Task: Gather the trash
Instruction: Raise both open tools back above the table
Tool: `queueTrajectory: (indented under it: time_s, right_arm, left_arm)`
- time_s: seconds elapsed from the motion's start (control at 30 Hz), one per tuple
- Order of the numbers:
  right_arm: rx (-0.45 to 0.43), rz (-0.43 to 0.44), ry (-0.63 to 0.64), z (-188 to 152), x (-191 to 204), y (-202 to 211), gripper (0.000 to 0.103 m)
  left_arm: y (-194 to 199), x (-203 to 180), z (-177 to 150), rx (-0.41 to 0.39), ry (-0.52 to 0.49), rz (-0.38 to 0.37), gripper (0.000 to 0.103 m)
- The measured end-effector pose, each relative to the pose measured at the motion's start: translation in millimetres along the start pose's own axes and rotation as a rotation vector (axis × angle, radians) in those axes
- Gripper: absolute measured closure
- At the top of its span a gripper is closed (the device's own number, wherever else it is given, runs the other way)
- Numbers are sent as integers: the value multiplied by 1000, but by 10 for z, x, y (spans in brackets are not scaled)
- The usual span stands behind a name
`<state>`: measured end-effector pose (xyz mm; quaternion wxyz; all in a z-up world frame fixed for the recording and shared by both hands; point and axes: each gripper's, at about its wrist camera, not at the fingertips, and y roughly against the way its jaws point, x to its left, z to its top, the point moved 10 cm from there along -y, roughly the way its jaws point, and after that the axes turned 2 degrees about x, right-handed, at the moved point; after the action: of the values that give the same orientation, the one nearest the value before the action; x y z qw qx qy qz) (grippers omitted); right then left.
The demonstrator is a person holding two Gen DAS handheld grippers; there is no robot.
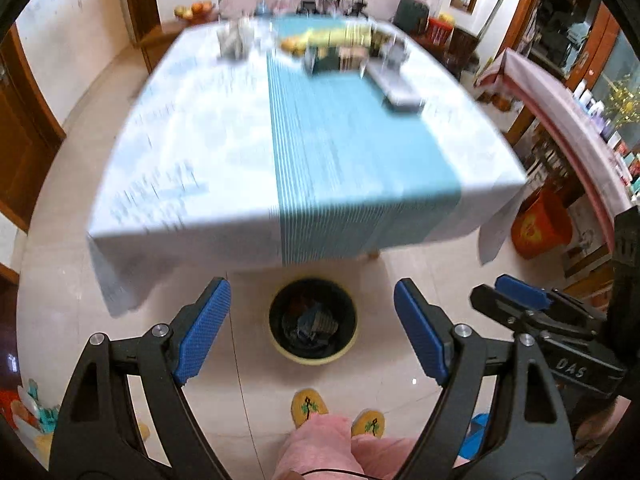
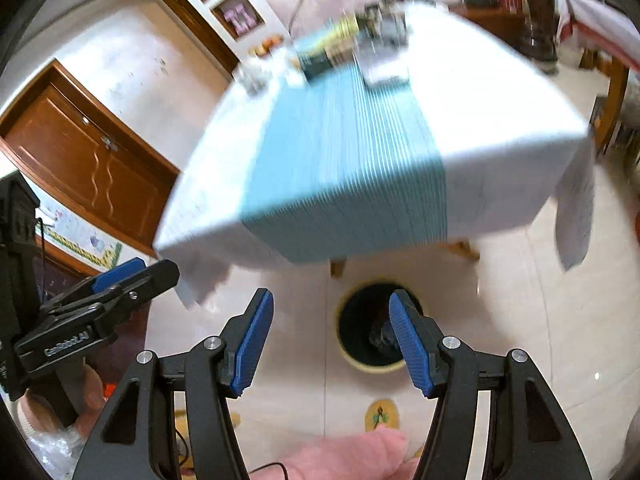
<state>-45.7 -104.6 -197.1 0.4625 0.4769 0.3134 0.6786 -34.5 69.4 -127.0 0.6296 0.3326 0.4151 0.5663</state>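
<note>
The left gripper (image 1: 312,332) is spread wide and empty, above the floor. Between its blue pads (image 1: 204,330) sits the bin (image 1: 313,354), upright, mouth up, with dark trash (image 1: 312,324) inside. The right gripper (image 2: 332,344) is also wide and empty, its right pad (image 2: 410,344) overlapping the bin's (image 2: 360,362) mouth. Slippers (image 1: 308,406) and pink trouser legs (image 1: 320,444) are just nearer. Beyond the bin stands the table (image 1: 180,152), blurred, with a teal runner (image 1: 352,152) and clutter at its far end.
</note>
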Motion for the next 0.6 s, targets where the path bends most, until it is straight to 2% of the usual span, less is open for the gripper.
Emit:
queueTrajectory:
  time_s: [0.1,0.27,0.43,0.6]
  right_arm:
    - [-71,9,12,290,164,402,42]
    - [-150,5,47,589,479,830,42]
    - [-213,-22,99,864,662,1053,42]
    - [-241,-37,95,1168,740,1035,42]
  left_arm:
    - [361,-15,271,-53,14,-13,21]
    - [679,28,628,-77,63,-54,21]
    - [785,37,882,-100,69,-88,22]
    - [820,48,1163,-133,36,-83,22]
